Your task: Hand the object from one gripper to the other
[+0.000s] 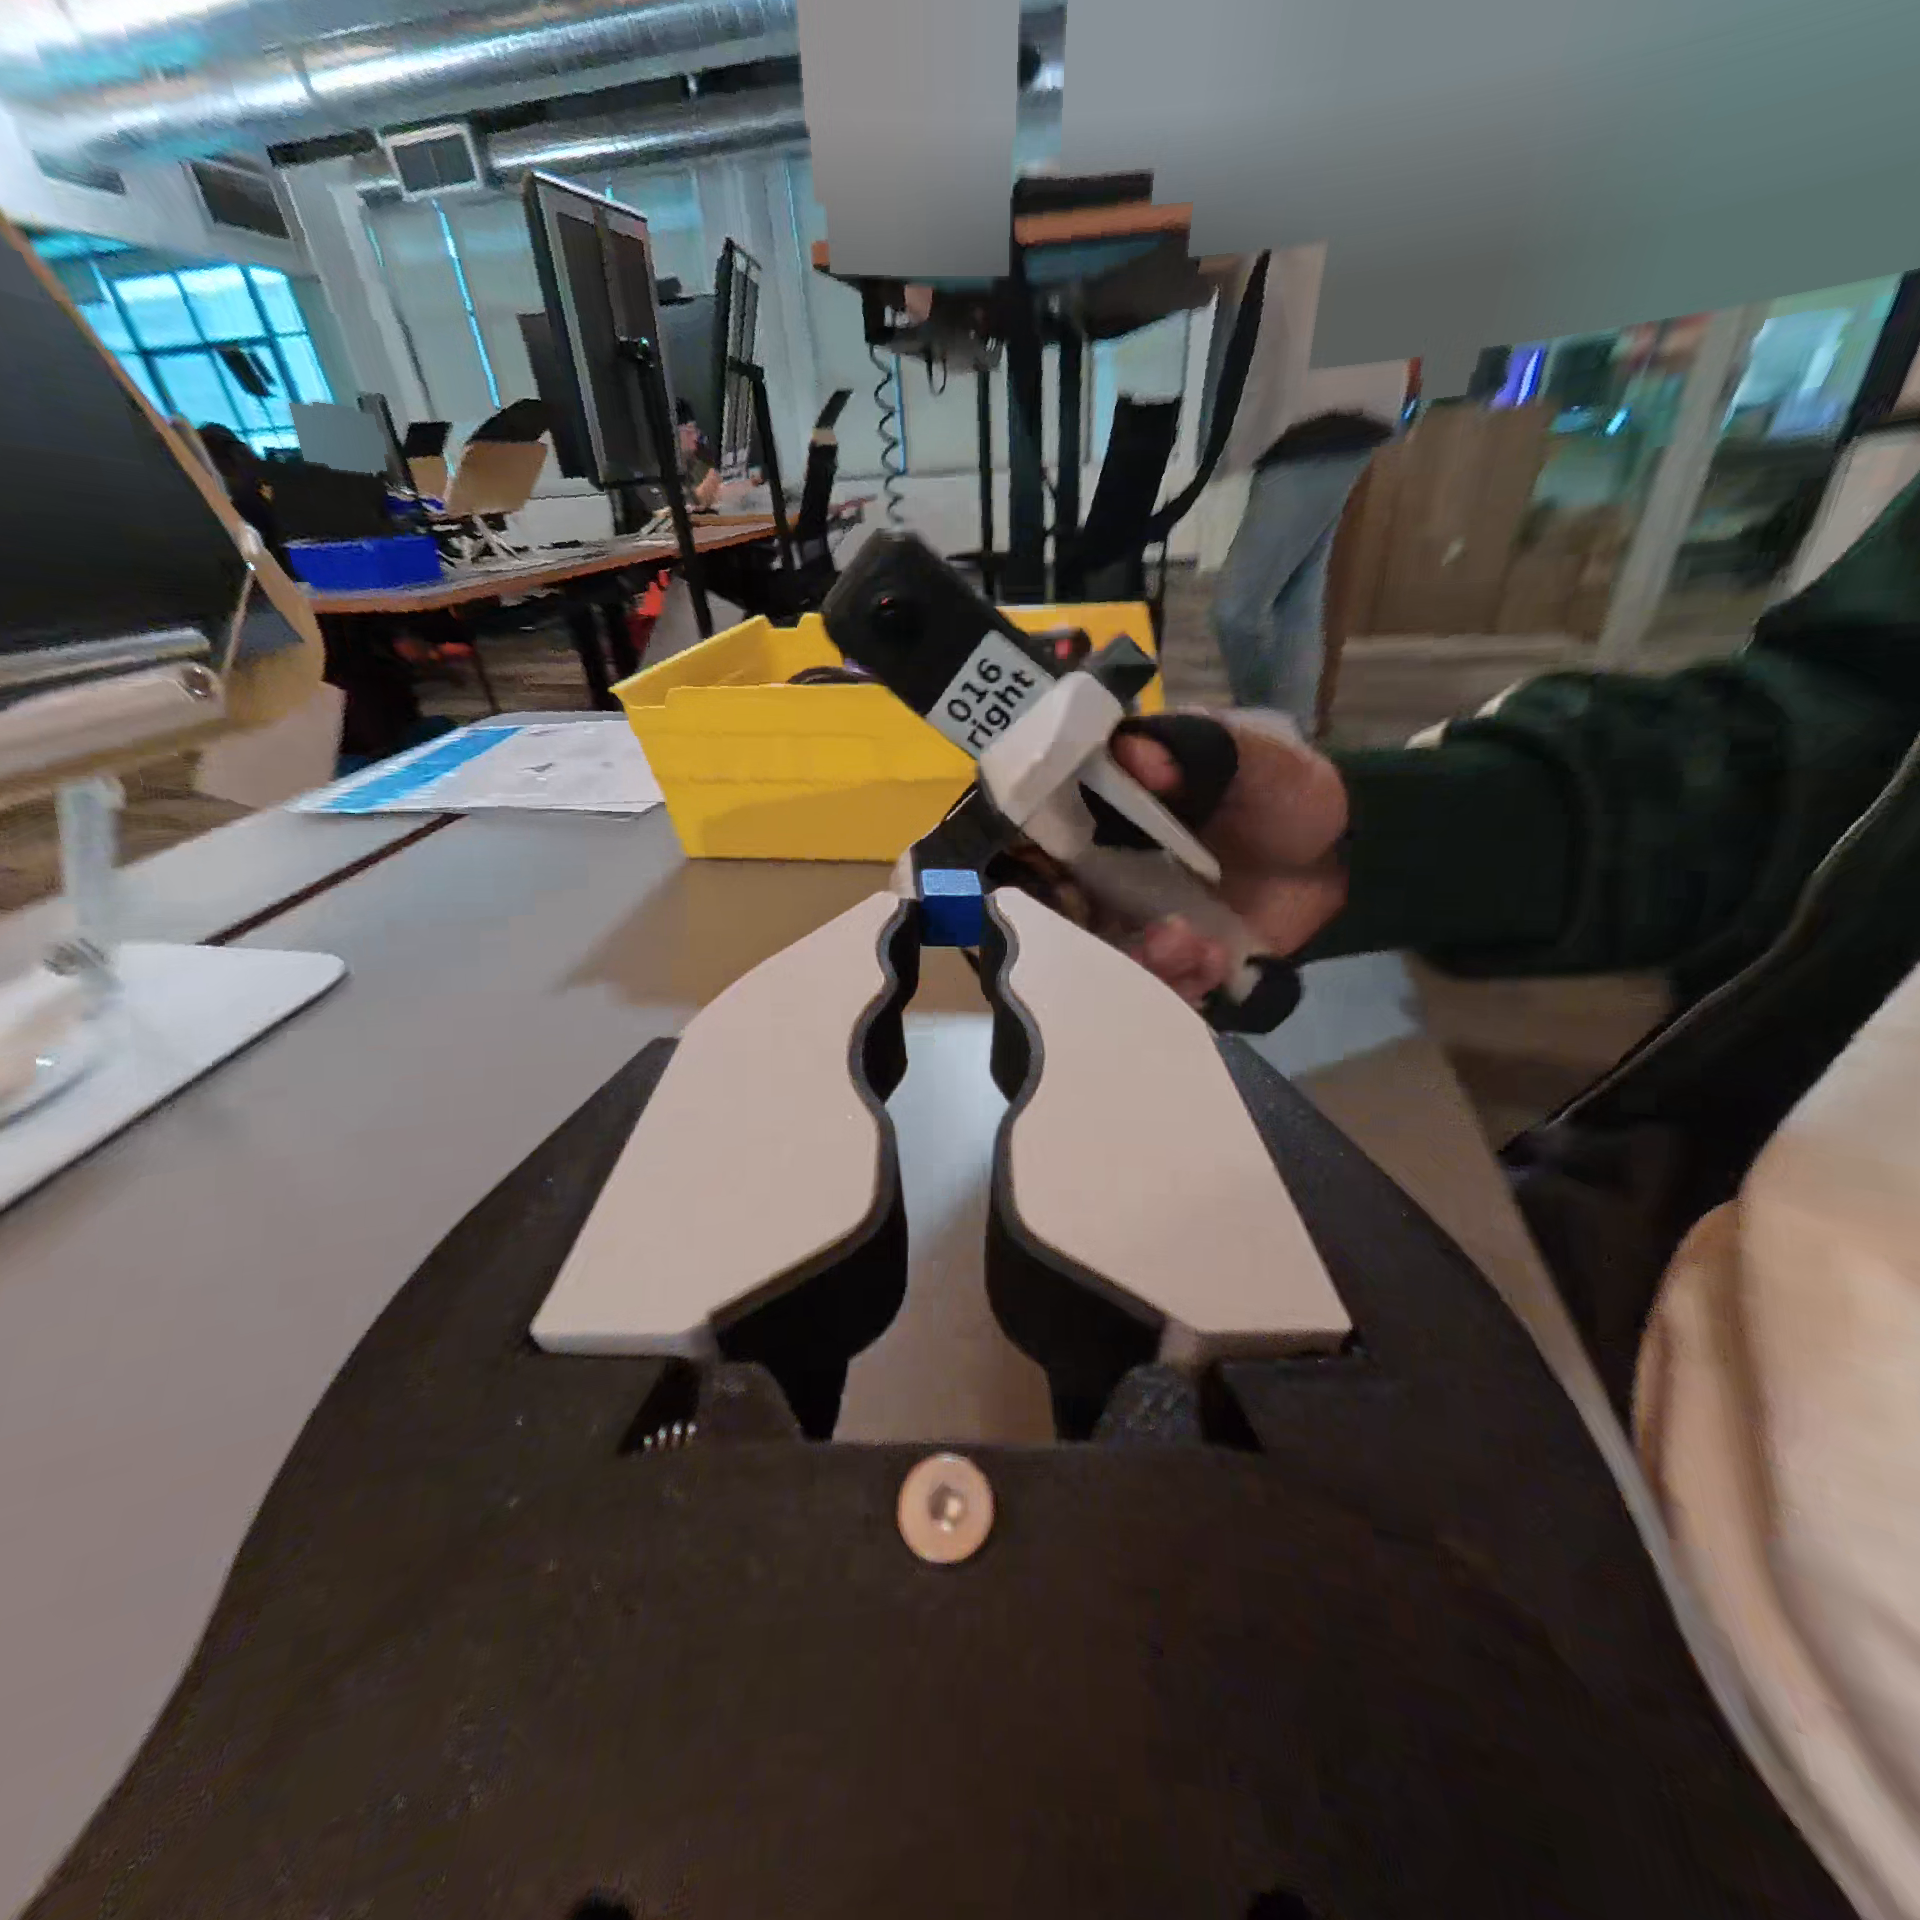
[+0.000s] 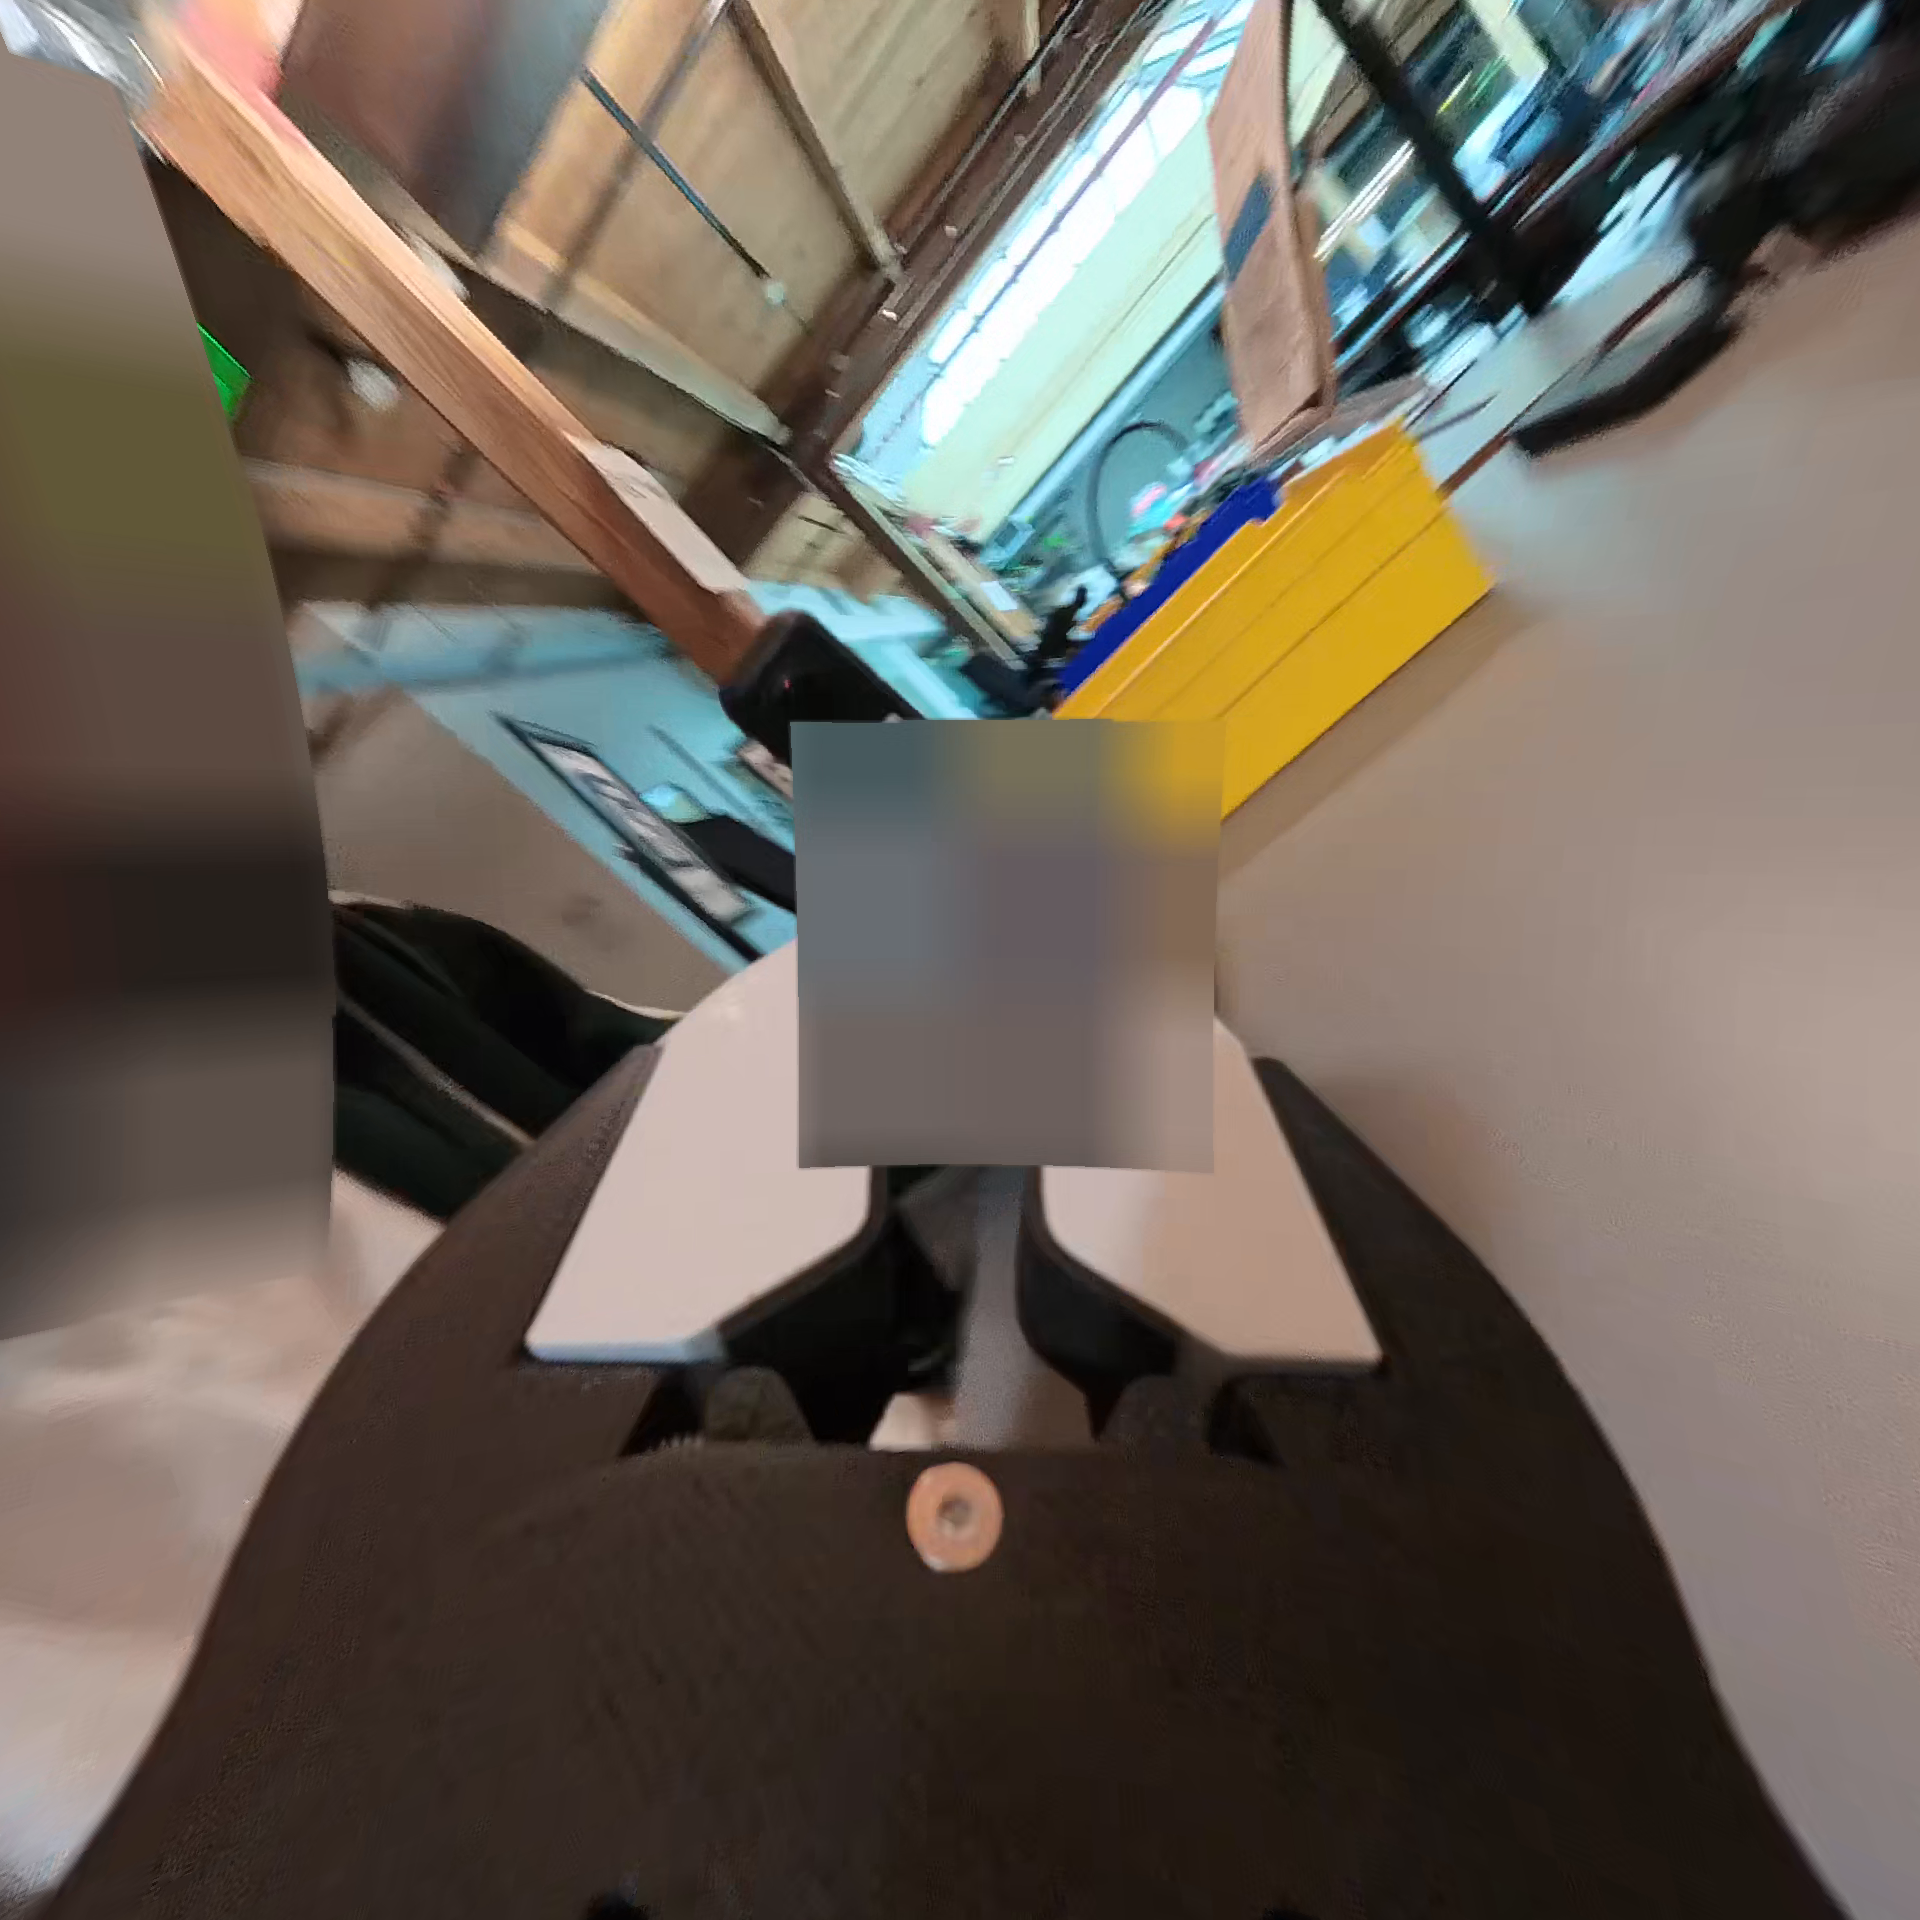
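A small blue cube sits between the tips of my left gripper, which is shut on it and holds it above the grey table. My right gripper, held by a gloved hand in a dark green sleeve, comes in from the right, and its black tips reach the top of the cube. In the right wrist view a blurred patch hides the cube and my fingertips. Only the white finger bases show, standing a little apart. Whether the right jaws grip the cube cannot be seen.
A yellow bin stands on the table behind the cube, and it also shows in the right wrist view. Papers lie to its left. A monitor on a white stand stands at the left. Desks and a person are farther back. Both grippers' tips are close together, under 4 cm apart.
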